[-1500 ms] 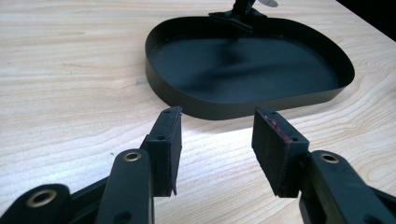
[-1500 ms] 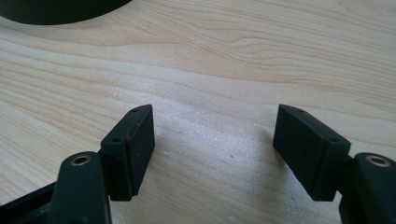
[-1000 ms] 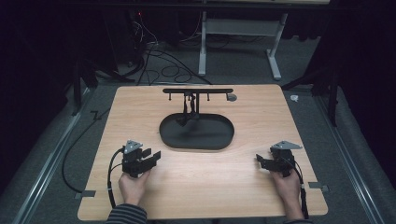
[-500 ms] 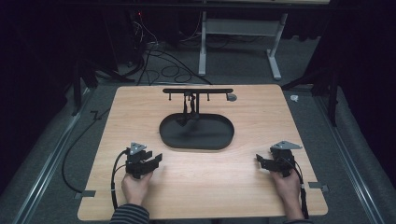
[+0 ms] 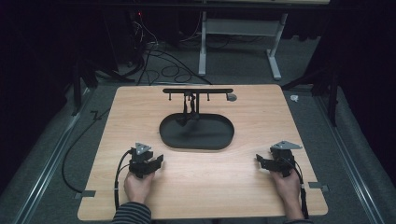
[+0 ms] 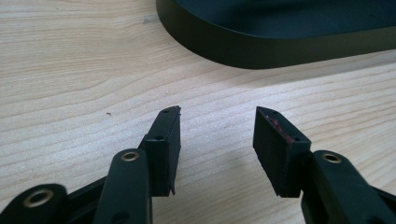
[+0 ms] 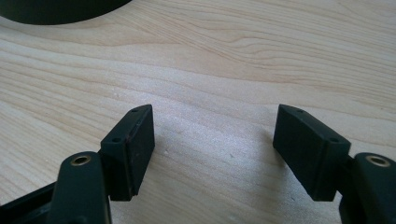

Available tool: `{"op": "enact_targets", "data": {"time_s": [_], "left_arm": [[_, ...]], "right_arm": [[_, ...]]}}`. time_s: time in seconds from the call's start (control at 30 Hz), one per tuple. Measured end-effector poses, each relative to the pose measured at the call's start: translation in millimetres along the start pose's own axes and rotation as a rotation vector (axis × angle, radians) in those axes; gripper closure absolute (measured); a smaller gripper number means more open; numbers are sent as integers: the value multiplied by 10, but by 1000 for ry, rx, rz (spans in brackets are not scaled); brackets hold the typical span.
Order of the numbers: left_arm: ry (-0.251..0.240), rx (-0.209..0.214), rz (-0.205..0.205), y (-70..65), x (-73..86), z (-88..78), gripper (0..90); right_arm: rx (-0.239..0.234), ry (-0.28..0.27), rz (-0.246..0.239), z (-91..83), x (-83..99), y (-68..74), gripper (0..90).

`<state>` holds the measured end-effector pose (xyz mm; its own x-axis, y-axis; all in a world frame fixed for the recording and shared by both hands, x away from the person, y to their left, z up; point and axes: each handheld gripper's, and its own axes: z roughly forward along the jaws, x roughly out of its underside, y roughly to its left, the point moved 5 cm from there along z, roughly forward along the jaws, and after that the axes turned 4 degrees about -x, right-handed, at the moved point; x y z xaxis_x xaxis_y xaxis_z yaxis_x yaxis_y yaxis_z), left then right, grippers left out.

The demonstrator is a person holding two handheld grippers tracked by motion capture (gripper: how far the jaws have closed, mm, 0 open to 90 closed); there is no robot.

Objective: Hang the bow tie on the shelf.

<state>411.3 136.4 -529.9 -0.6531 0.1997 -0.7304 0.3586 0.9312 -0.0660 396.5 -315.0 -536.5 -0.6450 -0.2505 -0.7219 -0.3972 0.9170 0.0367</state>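
Both tongs rest low on the table (image 5: 201,186), near its front edge and well apart. Left tongs (image 5: 156,161) stand wide with nothing between the jaws; right tongs (image 5: 259,161) likewise wide and empty. The nearest thing is the black oval tray (image 5: 196,142) at table centre, with its hanging stand (image 5: 197,91) rising at the back. We judge the reach not yet begun. We advise keeping the jaws wide, rising clear of the tray rim, and approaching slowly.
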Motion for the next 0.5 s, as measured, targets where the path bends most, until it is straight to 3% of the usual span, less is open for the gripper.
{"op": "enact_targets", "data": {"time_s": [0.17,0.37,0.5], "left_arm": [[9,-22,26,6,21,57,513],[-20,-56,80,-21,34,90,482],[-35,-56,77,-25,44,95,472]], "right_arm": [[0,0,0,0,0,0,308],[0,0,-1,0,0,1,307],[0,2,-1,-1,1,1,307]]}}
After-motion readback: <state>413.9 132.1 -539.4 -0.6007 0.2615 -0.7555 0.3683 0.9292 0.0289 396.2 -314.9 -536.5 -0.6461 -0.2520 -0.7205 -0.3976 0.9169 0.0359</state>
